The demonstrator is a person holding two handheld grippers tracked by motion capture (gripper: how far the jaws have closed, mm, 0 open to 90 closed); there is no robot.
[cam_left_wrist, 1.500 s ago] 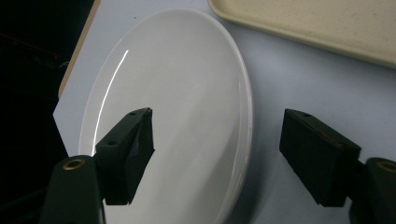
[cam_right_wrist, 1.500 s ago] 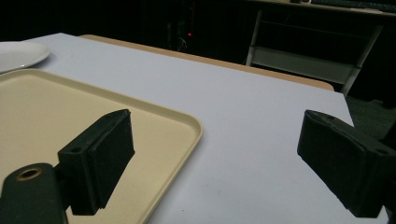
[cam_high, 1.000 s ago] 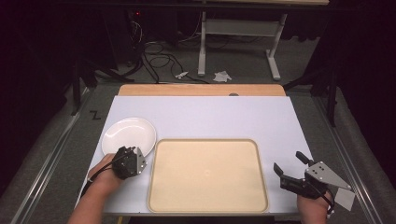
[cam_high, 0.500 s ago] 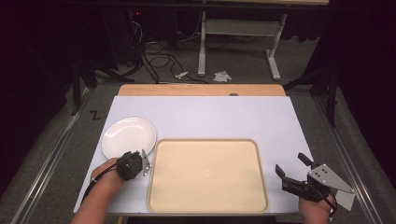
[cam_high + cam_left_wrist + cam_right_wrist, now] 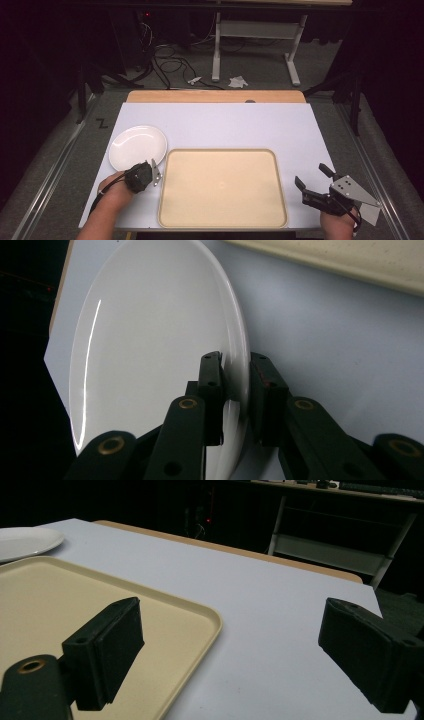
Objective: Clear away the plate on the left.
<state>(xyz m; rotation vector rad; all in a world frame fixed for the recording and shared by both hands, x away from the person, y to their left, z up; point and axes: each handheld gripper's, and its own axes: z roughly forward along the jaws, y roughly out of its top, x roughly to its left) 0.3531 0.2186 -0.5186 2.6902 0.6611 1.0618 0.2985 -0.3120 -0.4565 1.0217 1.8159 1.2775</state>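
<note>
white table (image 5: 225, 127) | left tongs (image 5: 235, 390) just closed onto plate (image 5: 150, 340) rim

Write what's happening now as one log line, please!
left gripper: jaws just closing, shut on white plate rim | right gripper: open, holding nothing | tray: empty

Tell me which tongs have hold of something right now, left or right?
The left tongs: their jaws have just been closing onto the white plate's rim. The right tongs stand wide open beside the beige tray.

left tool (image 5: 235, 390) just closed, gripping plate (image 5: 150, 340) rim
</note>
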